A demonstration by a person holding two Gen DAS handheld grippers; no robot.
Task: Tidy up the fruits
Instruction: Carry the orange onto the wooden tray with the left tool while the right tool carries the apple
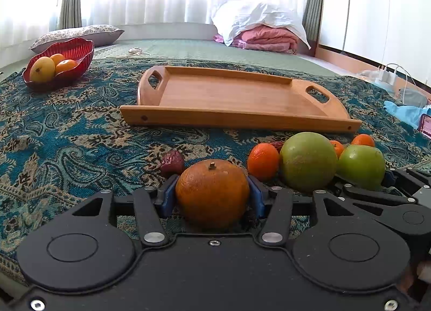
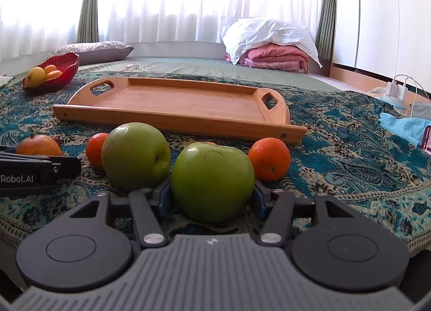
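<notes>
Left wrist view: my left gripper [image 1: 212, 197] clasps the round brown-orange orange [image 1: 212, 193] on the cloth; my right gripper [image 2: 212, 197] clasps a shiny green apple [image 2: 212, 181]. The wooden tray [image 1: 231, 119] holds nothing; most fruit remains unsorted.

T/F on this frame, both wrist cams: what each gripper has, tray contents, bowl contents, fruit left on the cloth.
1. The left gripper brackets a green apple. False: its blue pads flank the large orange.
2. The right gripper has the green apple between its fingers. True.
3. The wooden tray already holds two oranges. False: nothing lies in it.
4. The red bowl holds yellow and orange fruit. True.
5. A second green apple sits on the cloth, left of the bracketed one. True.
</notes>
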